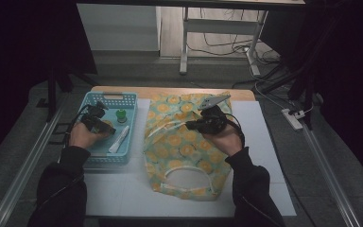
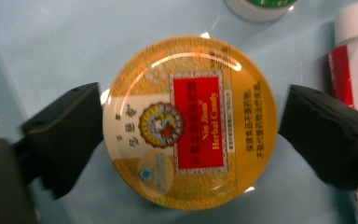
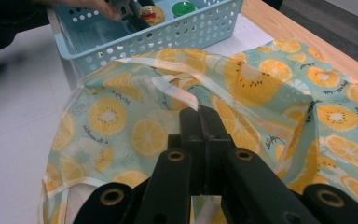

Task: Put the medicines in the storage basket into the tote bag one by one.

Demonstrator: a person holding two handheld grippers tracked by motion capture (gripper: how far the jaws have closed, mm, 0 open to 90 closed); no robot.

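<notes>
A round yellow candy tin [image 2: 191,123] with a red label lies flat on the floor of the light blue basket [image 1: 108,158]. My left gripper [image 2: 191,128] straddles it, one black jaw at each side; the left jaw reaches the rim and a thin gap shows on the right. In the high view the left gripper [image 1: 97,120] reaches into the basket. The fruit-print bag [image 1: 184,146] lies flat on the white mat. My right gripper [image 3: 199,112] is shut on the bag's pale strap [image 3: 177,91] near its top and sits over the bag's upper part [image 1: 191,125].
In the basket a green-capped bottle [image 1: 121,115] and a white tube [image 1: 119,138] lie beside the tin. The bag's second looped handle [image 1: 184,177] lies at its near end. A wooden table edge [image 1: 170,90] runs behind the mat.
</notes>
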